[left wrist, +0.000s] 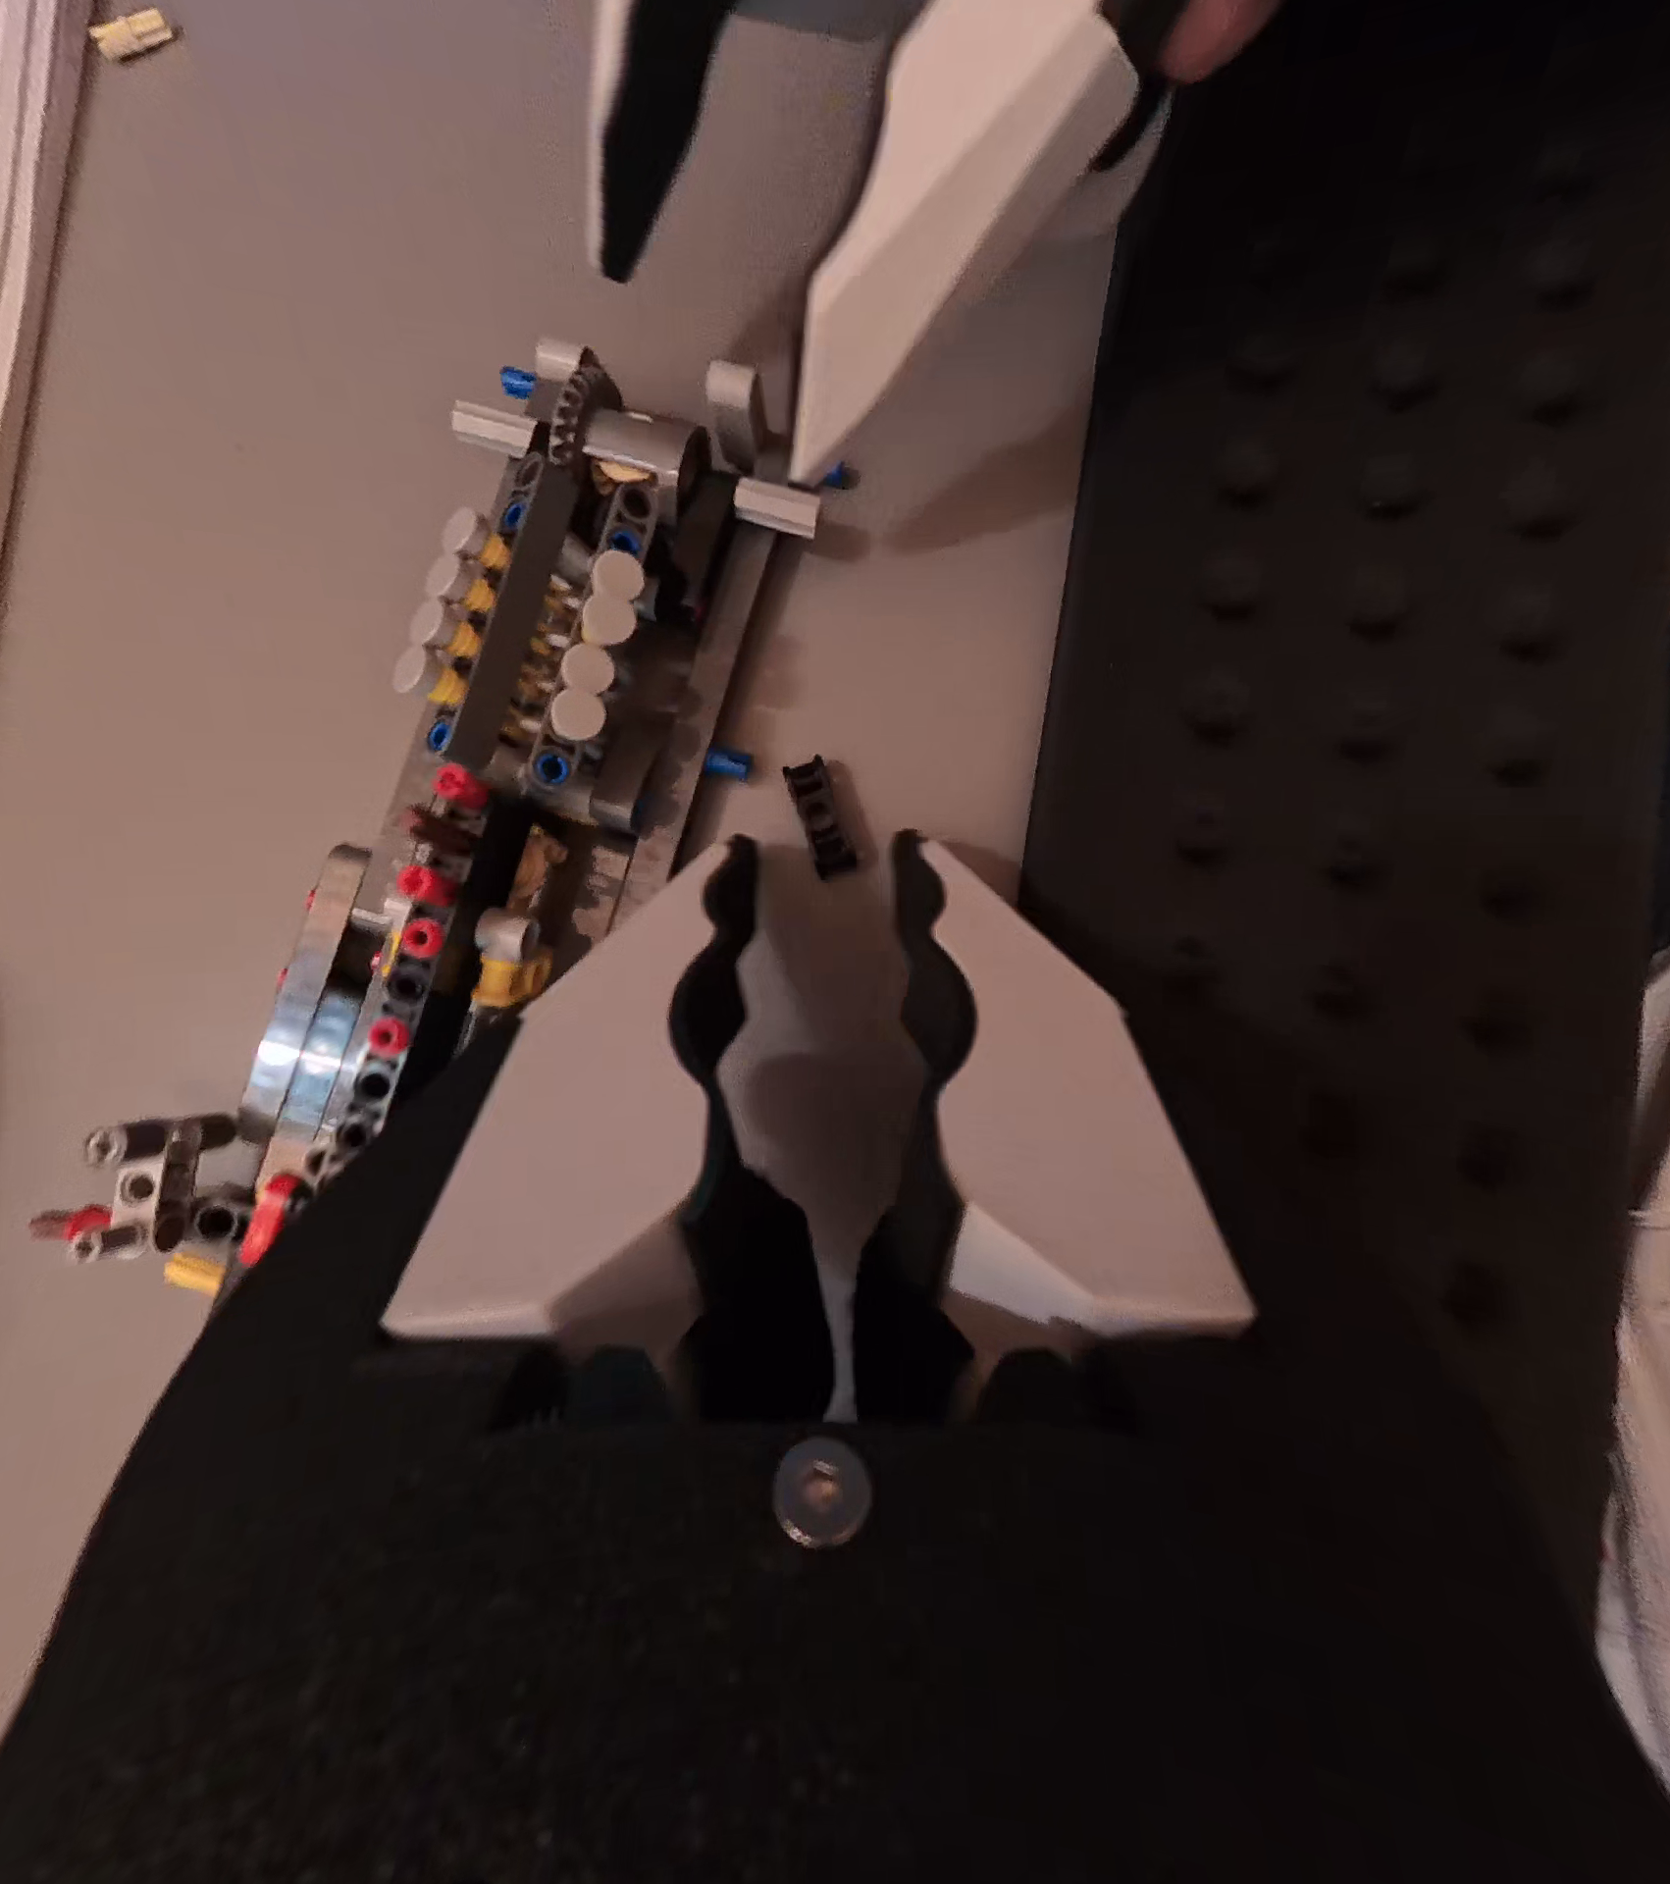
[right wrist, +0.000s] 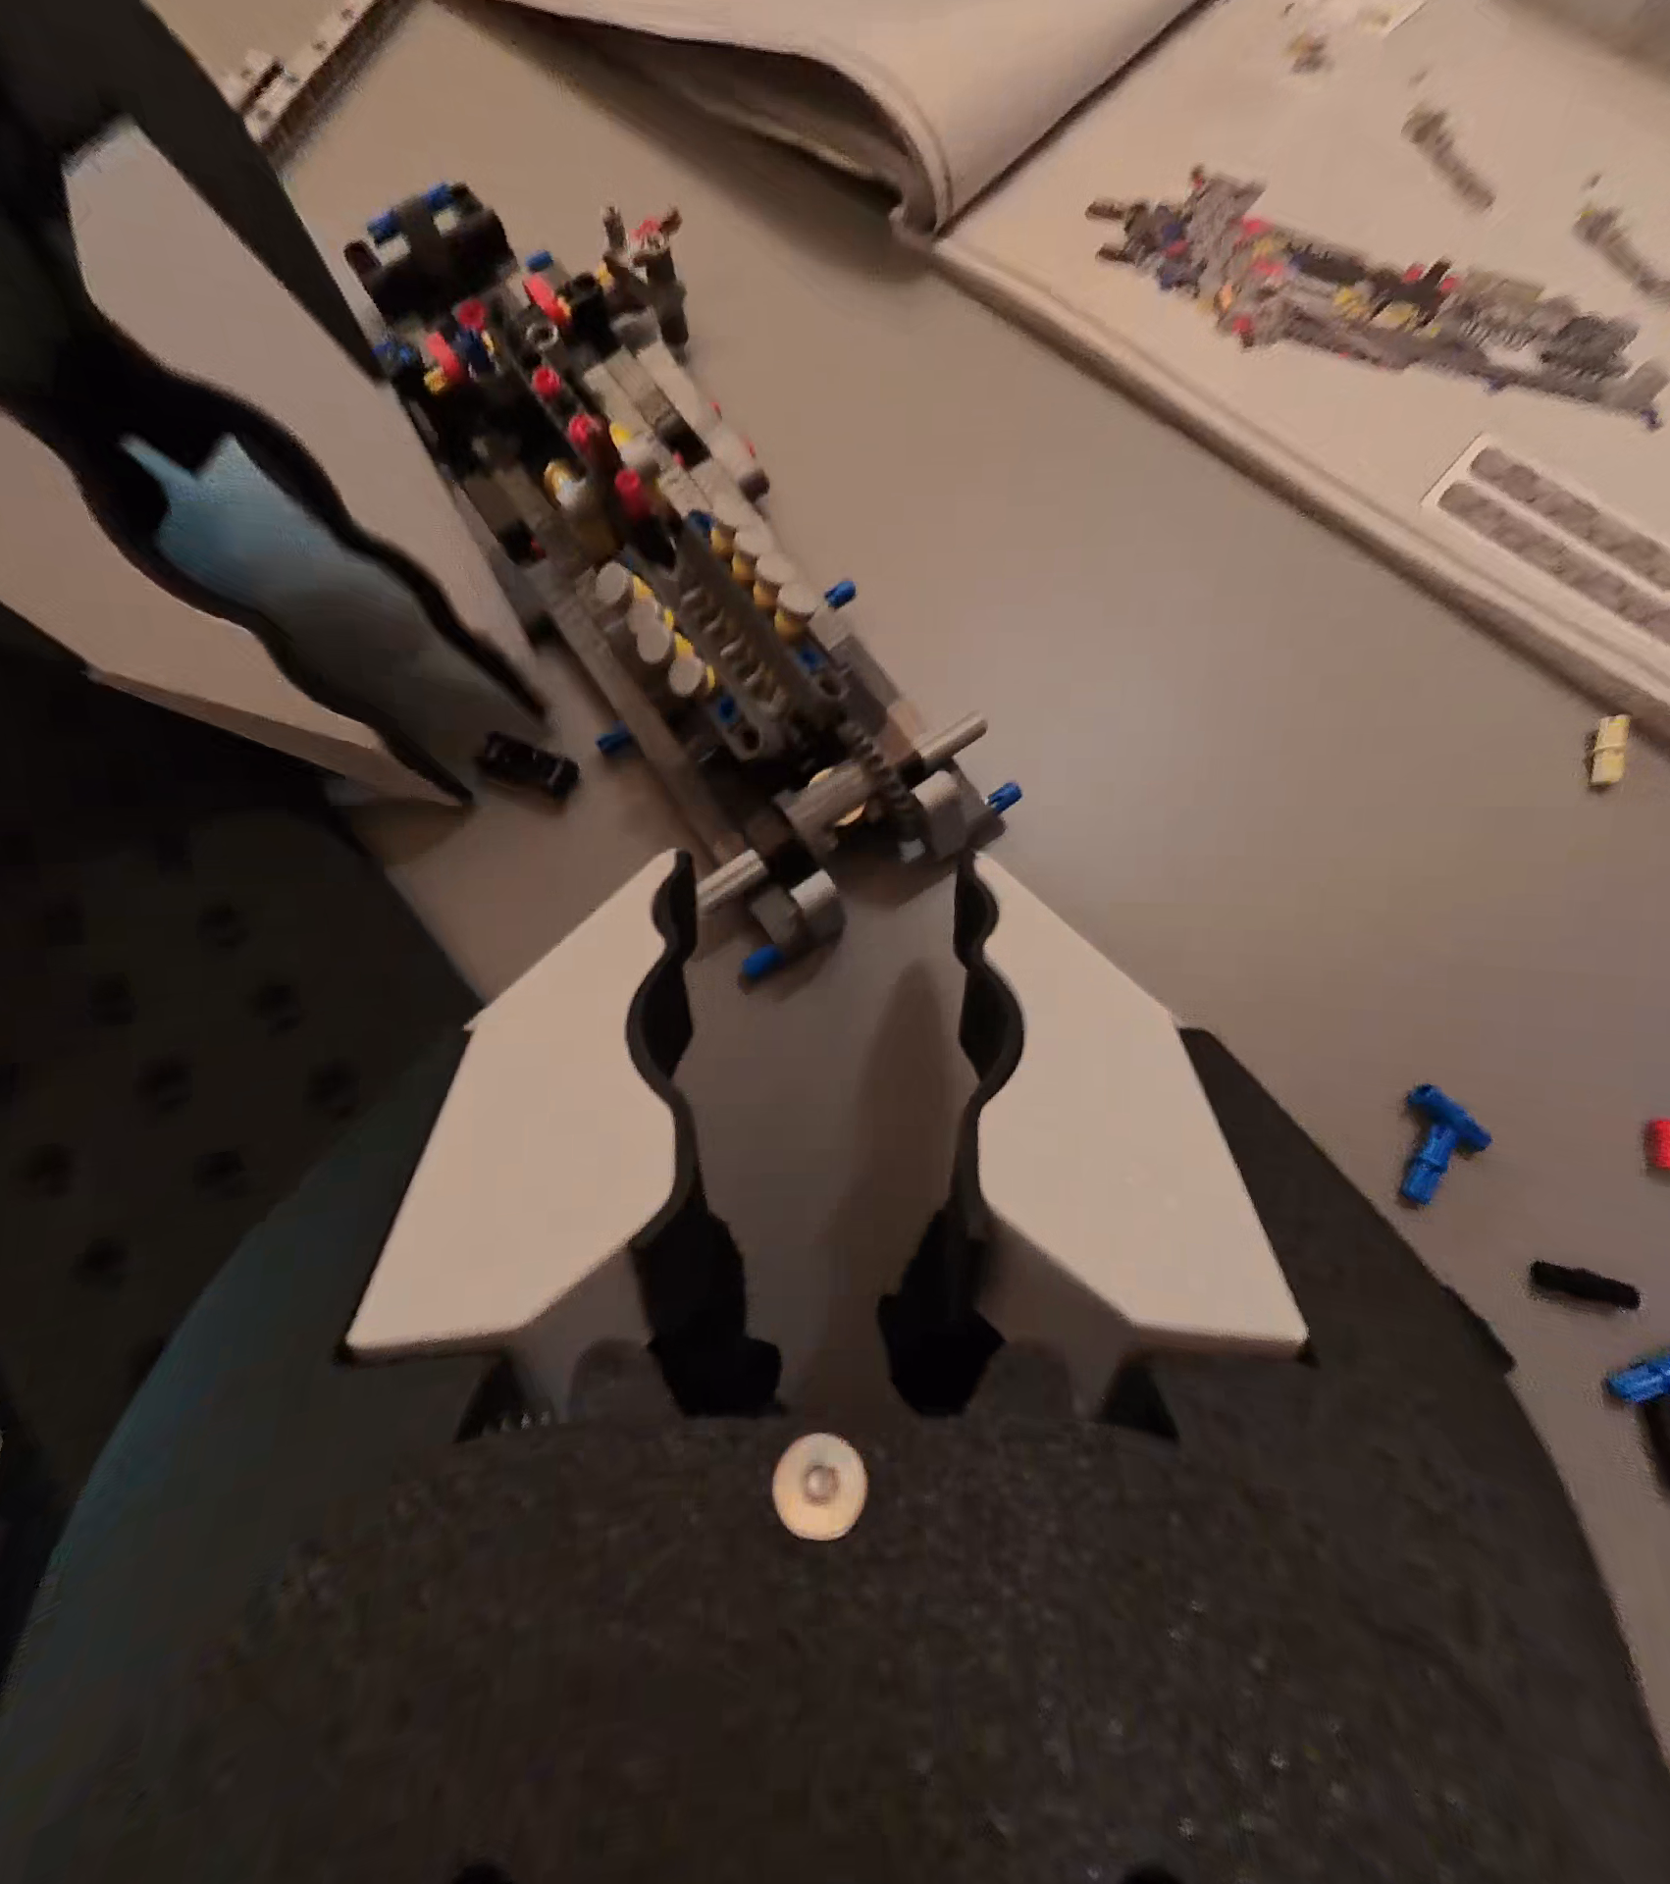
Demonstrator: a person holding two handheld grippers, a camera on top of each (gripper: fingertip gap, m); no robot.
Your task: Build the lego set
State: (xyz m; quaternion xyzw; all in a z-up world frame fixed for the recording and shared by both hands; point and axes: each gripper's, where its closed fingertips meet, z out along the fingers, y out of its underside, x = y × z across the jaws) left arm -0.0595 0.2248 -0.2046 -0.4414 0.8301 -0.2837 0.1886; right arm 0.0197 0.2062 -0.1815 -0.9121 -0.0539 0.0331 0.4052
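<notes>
Black and ridged, a small loose piece (left wrist: pixel 821 816) lies on the counter (left wrist: pixel 250 510) just ahead of our left hand-held gripper (left wrist: pixel 816 846), its near end already between the open fingertips and its long axis running nearly along the fingers, tilted slightly off them. The half-built model (left wrist: pixel 545 652) lies just to its left, long axis roughly parallel. We judge the left hand-held gripper the nearer one for this piece: a short push forward and a squeeze across its narrow width should do. Our right hand-held gripper (right wrist: pixel 821 897) is also open and holds nothing; it sits at the model's axle end, straddling the grey cross-bar (right wrist: pixel 770 887) without clearly touching it.
</notes>
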